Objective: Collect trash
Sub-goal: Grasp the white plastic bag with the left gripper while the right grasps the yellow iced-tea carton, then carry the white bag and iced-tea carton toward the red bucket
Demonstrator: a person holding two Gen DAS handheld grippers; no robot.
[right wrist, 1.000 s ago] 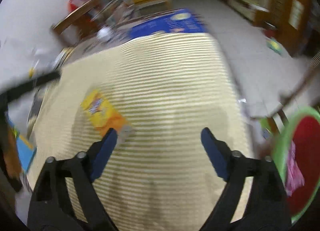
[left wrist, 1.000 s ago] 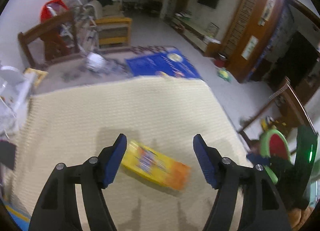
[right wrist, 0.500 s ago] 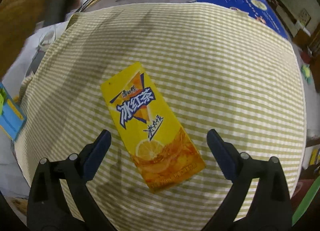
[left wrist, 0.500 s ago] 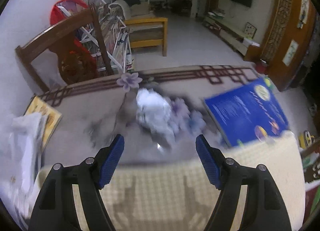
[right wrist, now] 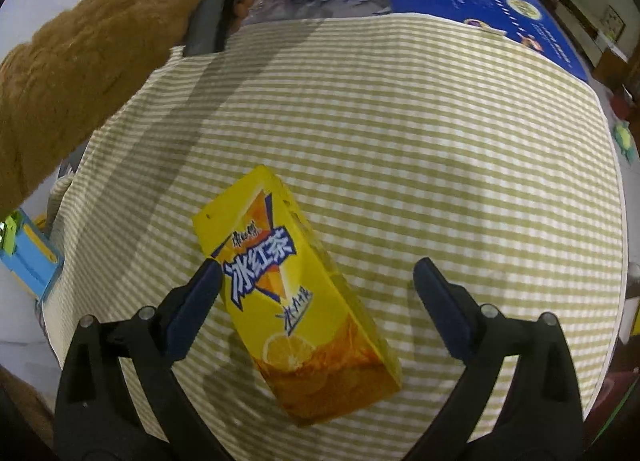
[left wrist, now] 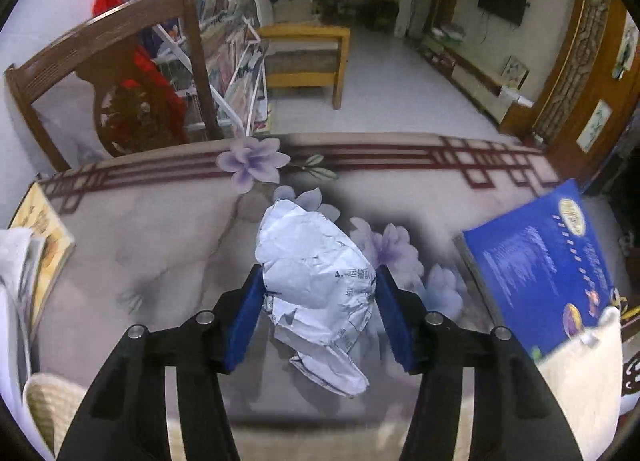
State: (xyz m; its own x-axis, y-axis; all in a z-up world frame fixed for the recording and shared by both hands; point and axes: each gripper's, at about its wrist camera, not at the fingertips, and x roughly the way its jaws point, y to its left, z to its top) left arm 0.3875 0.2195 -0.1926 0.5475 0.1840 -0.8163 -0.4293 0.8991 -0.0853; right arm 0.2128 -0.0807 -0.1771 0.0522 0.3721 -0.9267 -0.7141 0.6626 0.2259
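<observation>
Bare cloth point(right wrist: 440, 141) right of carton point(right wrist: 296, 301), blue book point(left wrist: 552, 261) crowds paper wad point(left wrist: 320, 281) on right, chair point(left wrist: 120, 73) behind.

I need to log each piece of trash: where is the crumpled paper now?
In the left wrist view the crumpled paper lies on the floral table mat, between the left gripper pads, left of the blue book.

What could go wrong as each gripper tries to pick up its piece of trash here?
1. The left gripper brackets only the middle of the crumpled paper; its loose lower flap may tear or slip.
2. The yellow tea carton lies diagonally across the open right gripper, nearer one finger, so closing may twist or push it away.
</observation>
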